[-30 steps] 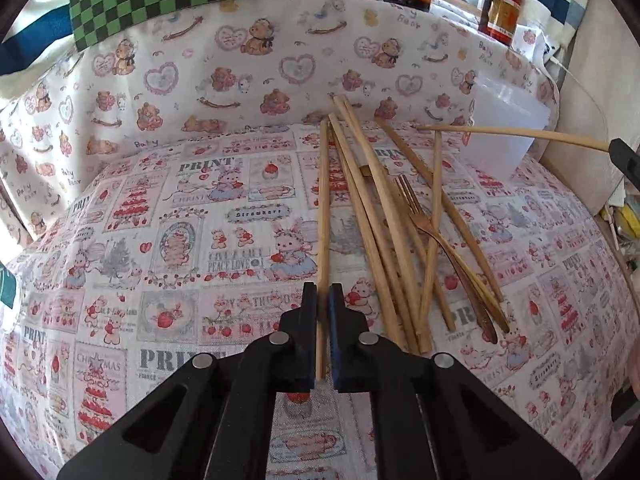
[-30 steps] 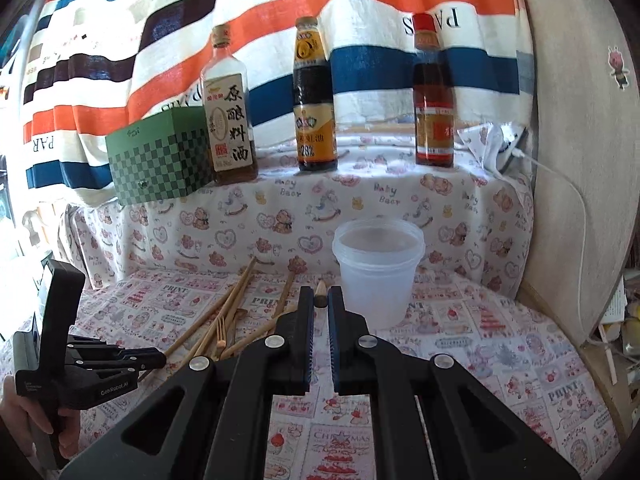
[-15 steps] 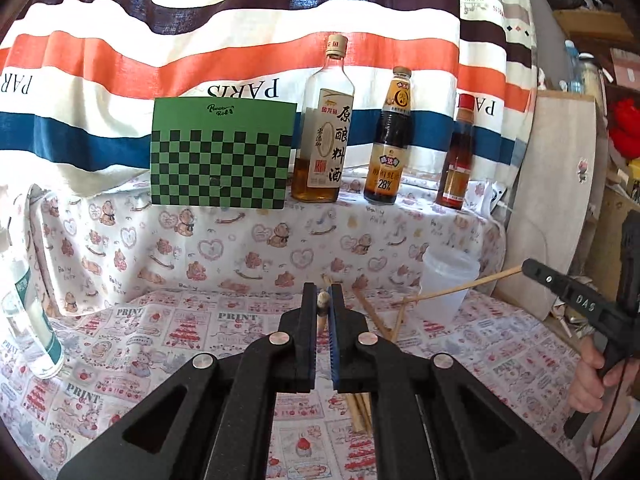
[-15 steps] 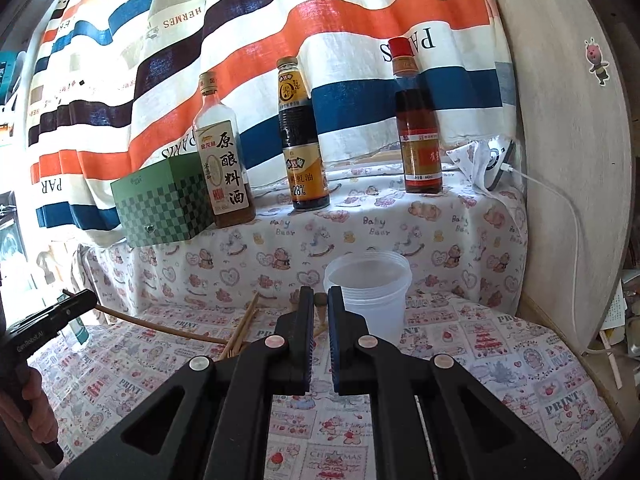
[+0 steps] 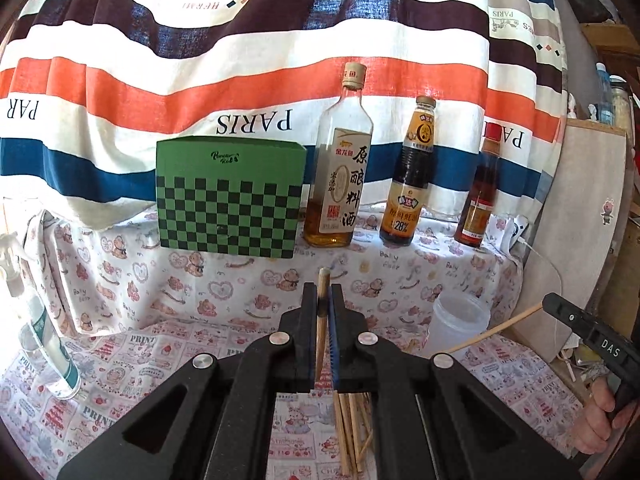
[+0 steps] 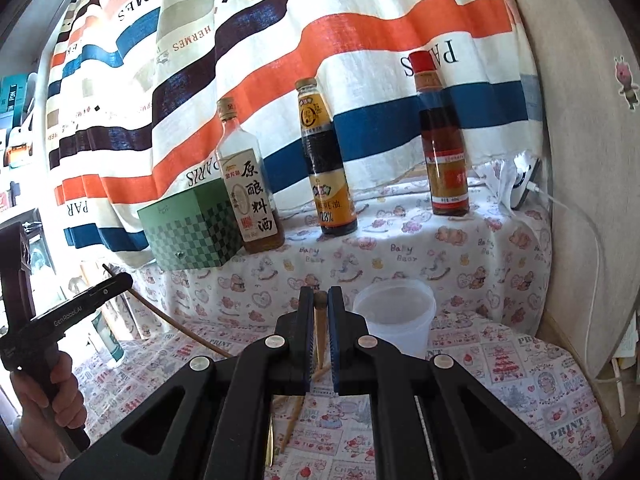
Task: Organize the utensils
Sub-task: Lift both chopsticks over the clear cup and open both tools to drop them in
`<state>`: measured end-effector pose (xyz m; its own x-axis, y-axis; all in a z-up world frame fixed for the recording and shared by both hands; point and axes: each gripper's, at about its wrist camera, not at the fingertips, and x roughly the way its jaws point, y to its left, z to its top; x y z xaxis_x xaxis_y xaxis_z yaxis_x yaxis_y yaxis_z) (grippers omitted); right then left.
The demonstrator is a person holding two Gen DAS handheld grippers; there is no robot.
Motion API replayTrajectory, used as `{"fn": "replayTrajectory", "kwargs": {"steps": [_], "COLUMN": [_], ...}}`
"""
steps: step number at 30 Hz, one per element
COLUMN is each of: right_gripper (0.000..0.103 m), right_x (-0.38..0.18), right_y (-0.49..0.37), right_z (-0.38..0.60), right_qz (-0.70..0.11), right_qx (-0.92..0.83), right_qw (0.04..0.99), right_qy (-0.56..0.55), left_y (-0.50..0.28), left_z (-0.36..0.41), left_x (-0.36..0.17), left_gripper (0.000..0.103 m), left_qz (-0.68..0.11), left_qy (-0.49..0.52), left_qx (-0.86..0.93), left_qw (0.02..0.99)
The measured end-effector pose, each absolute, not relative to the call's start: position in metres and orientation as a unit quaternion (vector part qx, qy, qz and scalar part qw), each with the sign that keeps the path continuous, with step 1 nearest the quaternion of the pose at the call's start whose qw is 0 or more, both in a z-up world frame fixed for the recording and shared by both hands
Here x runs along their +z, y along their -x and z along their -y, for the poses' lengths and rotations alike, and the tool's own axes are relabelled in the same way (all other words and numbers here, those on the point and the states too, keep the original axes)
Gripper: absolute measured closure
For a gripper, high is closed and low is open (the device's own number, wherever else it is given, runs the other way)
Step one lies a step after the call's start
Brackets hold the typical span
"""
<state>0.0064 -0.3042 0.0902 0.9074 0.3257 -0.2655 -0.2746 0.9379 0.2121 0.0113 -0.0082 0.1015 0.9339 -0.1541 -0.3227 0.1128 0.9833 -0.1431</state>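
Note:
My left gripper (image 5: pixel 323 300) is shut on a bamboo chopstick (image 5: pixel 321 320) that pokes up past the fingertips and hangs lifted above the table. My right gripper (image 6: pixel 319 300) is shut on another chopstick (image 6: pixel 319 320). In the left wrist view that second chopstick (image 5: pixel 496 330) sticks out leftward from the right gripper (image 5: pixel 548 303), over the clear plastic cup (image 5: pixel 456 322). The right wrist view has the same cup (image 6: pixel 394 320) just right of its fingertips. Several more chopsticks (image 5: pixel 350 428) lie in a pile on the tablecloth below my left gripper. A gold utensil handle (image 6: pixel 271 444) shows under the right gripper.
A raised shelf at the back carries a green checkered box (image 5: pixel 230 196) and three sauce bottles (image 5: pixel 340 168). A spray bottle (image 5: pixel 44 340) stands at the left on the printed tablecloth (image 5: pixel 132 364). A striped curtain hangs behind. A board leans at the right (image 6: pixel 588 160).
Both grippers have risen with their chopsticks. The left one tilted up from looking down at the pile to facing the back shelf. The right one rose less.

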Motion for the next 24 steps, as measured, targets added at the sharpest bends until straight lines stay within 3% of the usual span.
{"fn": "replayTrajectory", "kwargs": {"steps": [12, 16, 24], "right_gripper": [0.096, 0.096, 0.095], "right_x": [0.158, 0.154, 0.119], "right_y": [-0.001, 0.0, -0.033], "right_z": [0.348, 0.368, 0.396], "right_qz": [-0.055, -0.042, -0.098], "right_qx": [0.107, 0.092, 0.075], "right_qw": [0.984, 0.985, 0.976], "right_qy": [-0.129, -0.141, -0.181], "left_y": [-0.022, -0.026, -0.054], "left_z": [0.055, 0.078, 0.127], "left_x": [0.157, 0.172, 0.164], "left_gripper": [0.099, 0.099, 0.099], "left_qz": [-0.106, -0.081, -0.089], "left_qy": [0.094, 0.106, 0.107], "left_qx": [-0.126, -0.149, -0.166], "left_qw": [0.982, 0.98, 0.976]}}
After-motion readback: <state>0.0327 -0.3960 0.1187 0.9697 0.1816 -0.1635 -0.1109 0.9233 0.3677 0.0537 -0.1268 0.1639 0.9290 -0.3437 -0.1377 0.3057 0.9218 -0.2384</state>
